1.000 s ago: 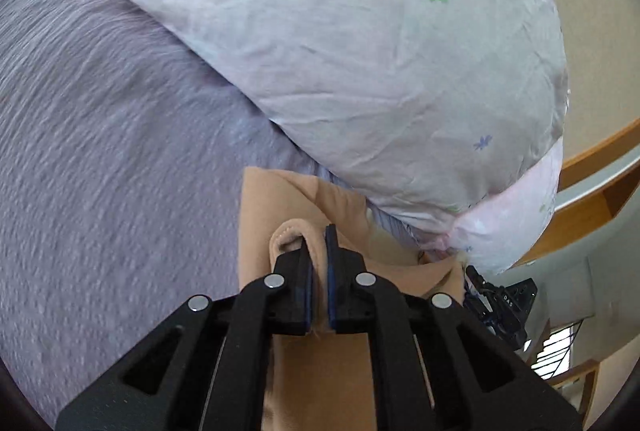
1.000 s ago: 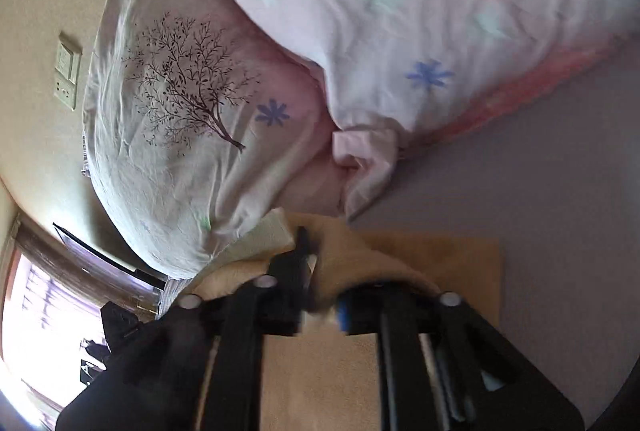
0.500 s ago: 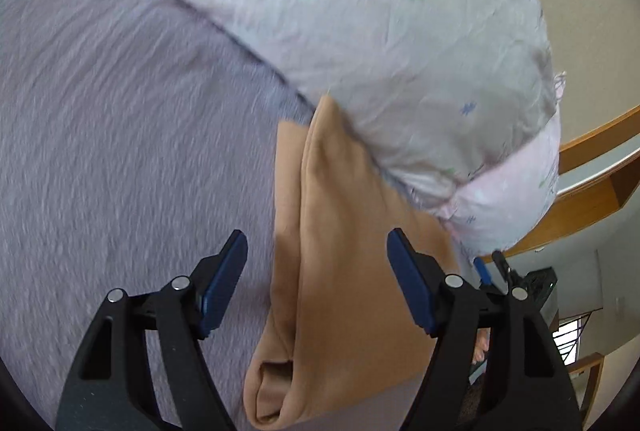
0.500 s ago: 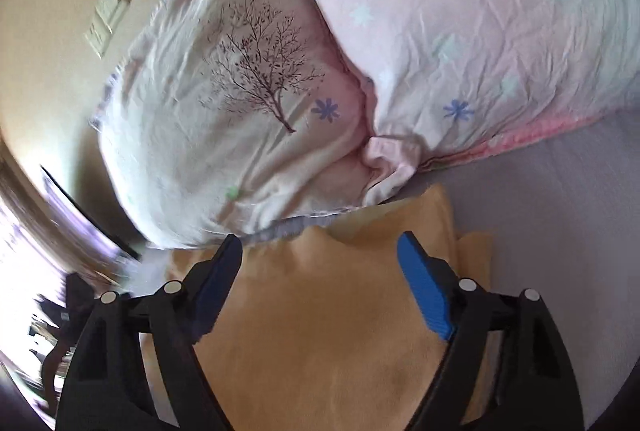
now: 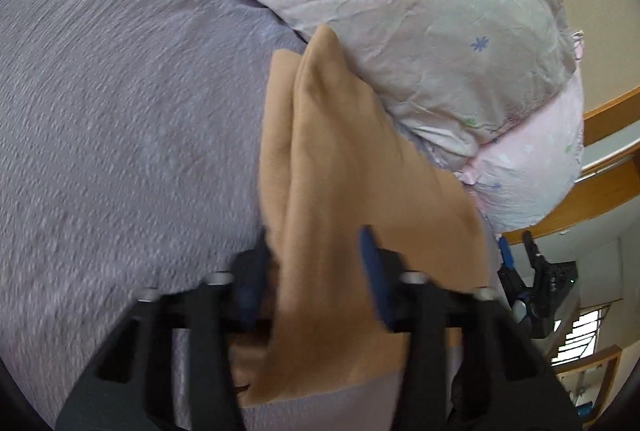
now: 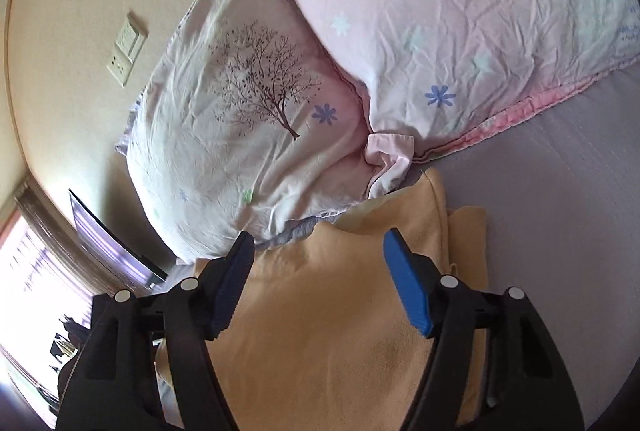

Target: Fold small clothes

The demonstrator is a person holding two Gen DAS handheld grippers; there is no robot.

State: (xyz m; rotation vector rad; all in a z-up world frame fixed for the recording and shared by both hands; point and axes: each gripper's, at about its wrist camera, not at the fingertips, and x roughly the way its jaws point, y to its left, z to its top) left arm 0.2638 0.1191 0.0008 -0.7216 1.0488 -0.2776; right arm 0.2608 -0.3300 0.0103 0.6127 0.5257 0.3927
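Note:
A tan garment (image 5: 344, 167) lies folded in layers on the purple bedsheet (image 5: 120, 103), its far edge against the pillows. My left gripper (image 5: 312, 267) is open, its blue-padded jaws straddling the near part of the garment without clamping it; the view is motion-blurred. In the right wrist view the same garment (image 6: 320, 331) lies flat below my right gripper (image 6: 316, 271), which is open wide and empty just above the cloth. The other gripper (image 5: 520, 271) shows small at the right edge of the left wrist view.
Two pillows lean at the head of the bed: a white one with a tree print (image 6: 240, 111) and a pink one with flowers (image 6: 440, 11). The white pillow also shows in the left wrist view (image 5: 400, 11). A wooden headboard ledge (image 5: 600, 159) and a wall switch (image 6: 126, 49) lie beyond.
Both grippers were shut on the garment a second ago, then opened and let it go. The left gripper's jaws have since narrowed around the garment's near part. The right one stays wide open.

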